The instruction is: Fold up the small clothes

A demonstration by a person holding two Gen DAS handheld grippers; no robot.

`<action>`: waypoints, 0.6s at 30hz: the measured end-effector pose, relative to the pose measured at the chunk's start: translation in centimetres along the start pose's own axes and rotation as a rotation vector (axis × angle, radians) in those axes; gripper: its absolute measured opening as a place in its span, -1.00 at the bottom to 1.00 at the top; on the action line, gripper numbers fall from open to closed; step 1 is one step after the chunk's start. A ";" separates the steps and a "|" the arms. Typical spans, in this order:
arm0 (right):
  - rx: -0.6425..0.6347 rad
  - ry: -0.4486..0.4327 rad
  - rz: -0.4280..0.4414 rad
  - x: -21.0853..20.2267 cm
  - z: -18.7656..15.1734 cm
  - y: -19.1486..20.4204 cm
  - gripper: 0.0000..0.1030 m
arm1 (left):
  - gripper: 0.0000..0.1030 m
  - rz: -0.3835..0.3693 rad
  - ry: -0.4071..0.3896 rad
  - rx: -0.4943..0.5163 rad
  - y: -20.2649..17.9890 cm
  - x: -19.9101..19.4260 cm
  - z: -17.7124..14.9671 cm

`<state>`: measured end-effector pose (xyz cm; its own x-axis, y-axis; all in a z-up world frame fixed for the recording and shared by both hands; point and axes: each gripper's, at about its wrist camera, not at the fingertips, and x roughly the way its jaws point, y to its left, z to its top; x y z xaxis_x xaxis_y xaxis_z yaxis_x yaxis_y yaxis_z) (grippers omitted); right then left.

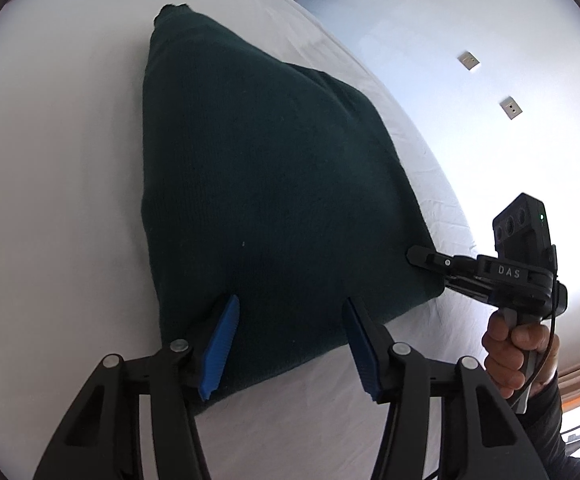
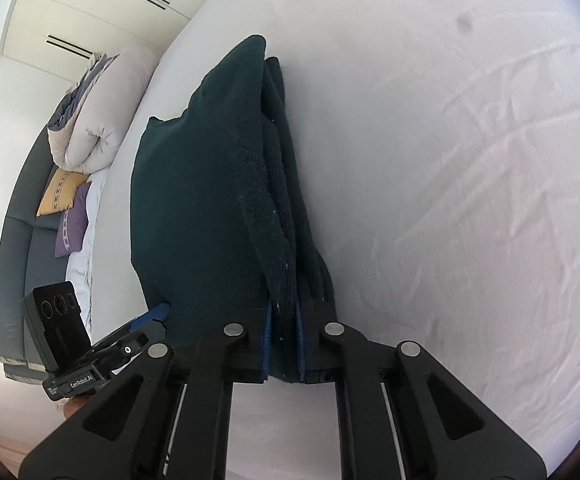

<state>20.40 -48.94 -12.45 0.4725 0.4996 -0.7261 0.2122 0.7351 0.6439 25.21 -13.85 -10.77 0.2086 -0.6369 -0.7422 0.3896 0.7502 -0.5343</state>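
Blue pads (image 2: pixel 268 344) of the right gripper (image 2: pixel 284 344) pinch the sweater's (image 2: pixel 194 216) stacked corner. Left gripper (image 1: pixel 290 344) hovers half-open over its near edge, gripping nothing. Sweater lies folded on the white sheet (image 2: pixel 470 200), bare sheet all round. Lettering reads "DAS" and "GenRobot.AI".

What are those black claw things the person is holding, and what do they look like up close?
Handheld tools: each is black, with two hinged arms, silver rivets and ribbed blue pads. The right gripper has DAS lettering, a boxy camera with a green light on top, a grey pistol handle and a black cable. The hand holding it wears a dark sleeve.
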 end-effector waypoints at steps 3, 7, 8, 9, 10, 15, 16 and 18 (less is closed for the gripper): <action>0.026 0.002 0.030 0.4 -0.7 -0.7 -0.85 | 0.02 0.001 0.001 -0.001 0.0 0.1 -0.1; 0.058 0.009 0.104 0.8 -0.1 -1.6 -0.81 | 0.03 0.006 -0.010 0.012 -0.5 -0.7 0.0; 0.072 0.019 0.112 0.5 0.3 -1.8 -0.79 | 0.03 0.008 -0.015 0.005 -0.5 -1.2 0.3; 0.078 0.024 0.105 0.0 0.5 -1.9 -0.78 | 0.03 0.017 -0.034 0.007 -0.6 -2.0 0.6; 0.067 0.005 0.076 -0.8 0.8 -1.5 -0.77 | 0.05 0.030 -0.060 0.017 -1.0 -2.7 1.1; -0.051 -0.126 -0.052 -3.2 2.9 2.1 -0.77 | 0.23 0.090 -0.153 0.090 -2.3 -3.7 5.7; -0.061 -0.124 -0.032 -3.1 3.3 2.6 -0.77 | 0.23 0.095 -0.169 0.098 -2.5 -3.3 7.3; -0.090 -0.115 0.006 -2.0 4.5 4.5 -0.77 | 0.23 0.136 -0.178 0.116 -2.6 -2.3 9.6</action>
<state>24.21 -48.69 -7.00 0.5697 0.4524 -0.6861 0.1333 0.7730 0.6203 32.40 -16.04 -3.82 0.4168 -0.5600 -0.7160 0.4448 0.8126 -0.3766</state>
